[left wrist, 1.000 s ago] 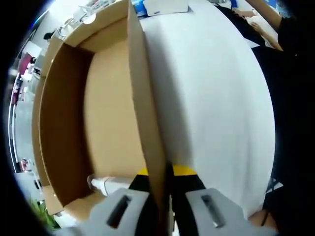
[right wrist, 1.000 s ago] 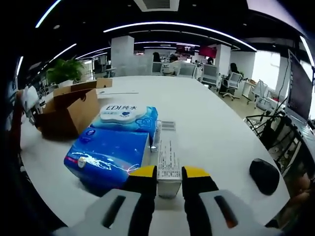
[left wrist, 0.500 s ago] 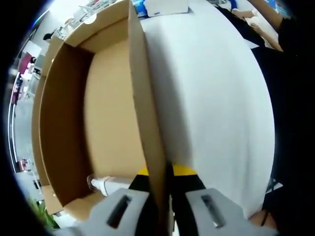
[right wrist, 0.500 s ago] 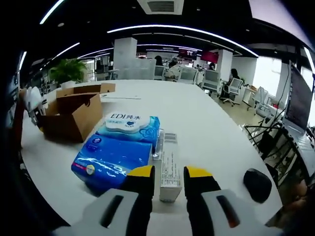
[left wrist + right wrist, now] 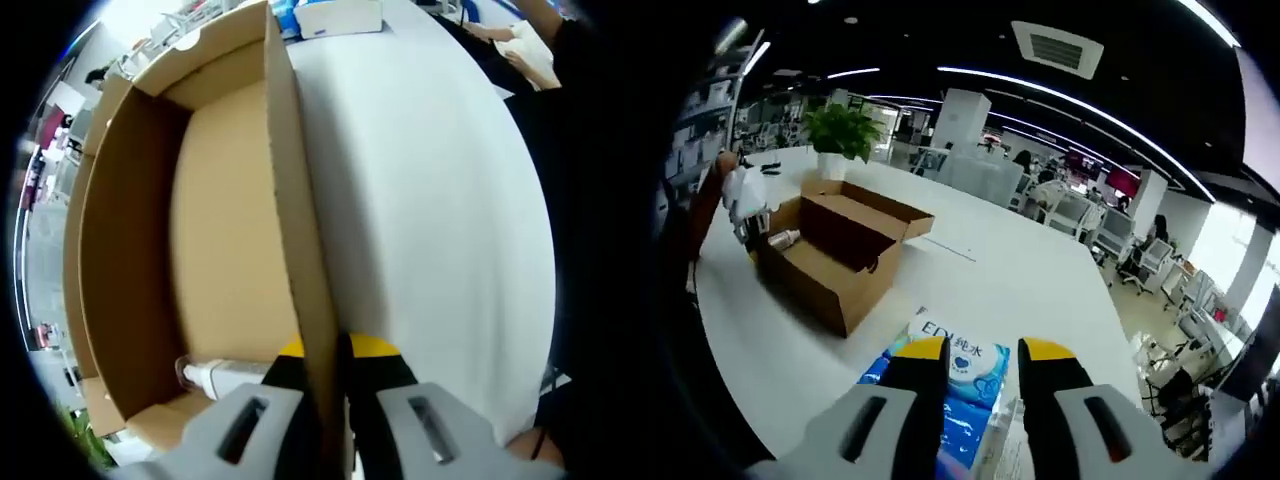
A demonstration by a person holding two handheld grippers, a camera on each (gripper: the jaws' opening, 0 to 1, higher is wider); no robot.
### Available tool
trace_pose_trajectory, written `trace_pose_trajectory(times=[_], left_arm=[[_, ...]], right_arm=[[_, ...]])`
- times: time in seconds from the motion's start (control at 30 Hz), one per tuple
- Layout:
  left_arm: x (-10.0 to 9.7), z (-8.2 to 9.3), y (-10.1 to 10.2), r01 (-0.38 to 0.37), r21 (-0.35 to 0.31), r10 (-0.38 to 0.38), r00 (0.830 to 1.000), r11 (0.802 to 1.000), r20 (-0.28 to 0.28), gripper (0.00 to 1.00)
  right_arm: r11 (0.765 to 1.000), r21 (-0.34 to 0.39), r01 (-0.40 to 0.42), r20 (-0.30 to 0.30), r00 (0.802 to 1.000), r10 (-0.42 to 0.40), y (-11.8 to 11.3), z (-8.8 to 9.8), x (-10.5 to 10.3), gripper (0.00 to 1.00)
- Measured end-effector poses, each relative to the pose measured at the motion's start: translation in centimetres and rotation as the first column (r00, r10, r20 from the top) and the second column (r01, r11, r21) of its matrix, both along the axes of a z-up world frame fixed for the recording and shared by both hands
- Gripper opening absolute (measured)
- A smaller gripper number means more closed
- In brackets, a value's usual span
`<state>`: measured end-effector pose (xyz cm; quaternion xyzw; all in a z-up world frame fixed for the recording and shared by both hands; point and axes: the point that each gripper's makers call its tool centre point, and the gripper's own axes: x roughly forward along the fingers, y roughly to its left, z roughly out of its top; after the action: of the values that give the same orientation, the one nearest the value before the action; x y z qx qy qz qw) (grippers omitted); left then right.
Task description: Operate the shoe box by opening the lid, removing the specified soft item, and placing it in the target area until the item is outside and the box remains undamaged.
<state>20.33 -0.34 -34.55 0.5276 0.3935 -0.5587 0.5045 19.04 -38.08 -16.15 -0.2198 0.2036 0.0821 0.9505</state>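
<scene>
An open brown shoe box (image 5: 220, 230) lies on the white table (image 5: 430, 220). My left gripper (image 5: 325, 350) is shut on its long side wall (image 5: 295, 210), which stands up between the yellow-tipped jaws. Inside, a small white bottle (image 5: 210, 375) lies on the box floor near the gripper. In the right gripper view the same shoe box (image 5: 845, 250) sits far left, with the left gripper (image 5: 745, 215) at its end. My right gripper (image 5: 985, 350) hangs open above blue soft tissue packs (image 5: 958, 375) with nothing between its jaws.
A white carton (image 5: 335, 15) and a person's hand (image 5: 525, 45) lie beyond the box at the table's far side. A potted plant (image 5: 845, 130) stands behind the box on the table (image 5: 970, 260). Office desks and chairs (image 5: 1070, 210) fill the background.
My right gripper let go of the small white carton it held, then rose and tilted up away from the tissue packs. The left gripper stays clamped on the box wall.
</scene>
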Motion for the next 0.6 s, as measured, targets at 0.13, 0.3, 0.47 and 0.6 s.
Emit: trace_pose_trajectory(times=[0.13,0.3,0.47,0.6], left_arm=[[0.2,0.0,-0.2,0.01,0.006,-0.01,1.0,1.0,0.013,0.04],[0.5,0.1,-0.2,0.018,0.004,-0.018,1.0,1.0,0.011,0.04],[0.3,0.0,-0.4,0.018,-0.003,-0.018,1.0,1.0,0.002,0.04],[0.1,-0.1,-0.5,0.022,-0.002,-0.022,1.0,1.0,0.002,0.04]], right_arm=[[0.987,-0.113,-0.116,-0.009,0.993,0.116,2.8,0.6,2.1,0.27],[0.934,-0.153,-0.323,-0.04,0.946,0.321,8.2,0.3,5.0,0.28],[0.808,-0.222,-0.546,-0.132,0.838,0.53,14.0,-1.9,7.1,0.31],[0.68,-0.285,-0.675,-0.212,0.736,0.642,17.8,-3.9,8.1,0.33]])
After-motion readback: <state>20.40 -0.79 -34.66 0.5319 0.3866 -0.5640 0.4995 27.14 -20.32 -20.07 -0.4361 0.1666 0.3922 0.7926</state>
